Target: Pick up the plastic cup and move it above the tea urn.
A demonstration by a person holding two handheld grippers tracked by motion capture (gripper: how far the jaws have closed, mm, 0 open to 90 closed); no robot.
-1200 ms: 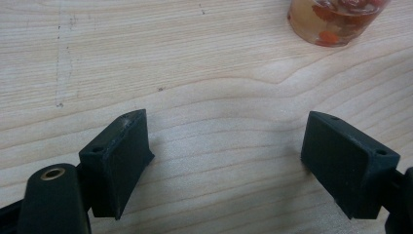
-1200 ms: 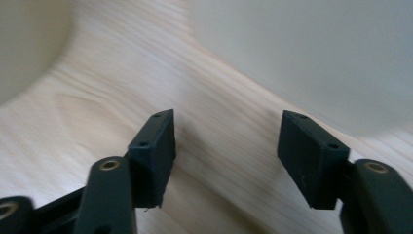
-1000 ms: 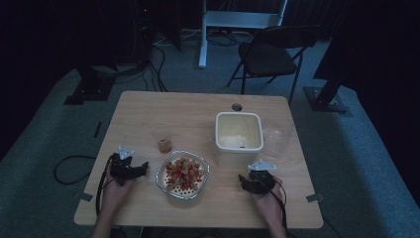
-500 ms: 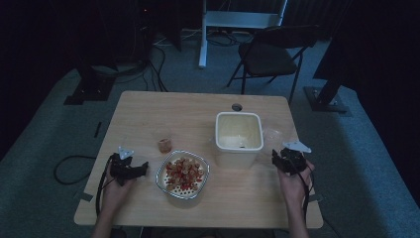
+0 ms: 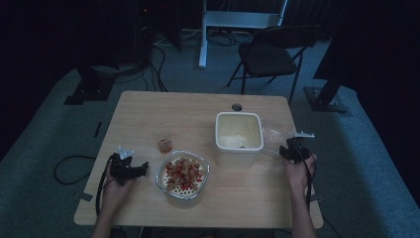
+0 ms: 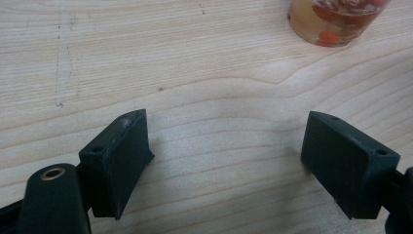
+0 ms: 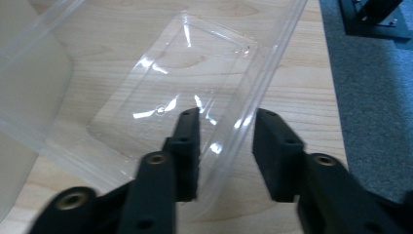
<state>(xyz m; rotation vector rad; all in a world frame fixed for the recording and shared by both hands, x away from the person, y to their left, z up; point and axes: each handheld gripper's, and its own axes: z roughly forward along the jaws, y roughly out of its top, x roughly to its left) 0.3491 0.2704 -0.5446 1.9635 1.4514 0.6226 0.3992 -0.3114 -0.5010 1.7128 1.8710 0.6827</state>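
1. Right gripper (image 7: 224,146), right of the white tub (image 5: 238,133), straddles the clear lid's (image 7: 170,87) rim, jaws apart, not yet clamped.
2. Left gripper (image 6: 234,161), left of the tub, rests spread and empty; lidding looks barely begun.

Far half of table (image 5: 163,106) lay bare, open for passage. White tub (image 5: 237,133), bowl (image 5: 182,174) and small cup (image 5: 164,145) blocked the middle. Clear lid (image 7: 185,92) lay near right edge, its rim between right gripper (image 7: 224,146) jaws.
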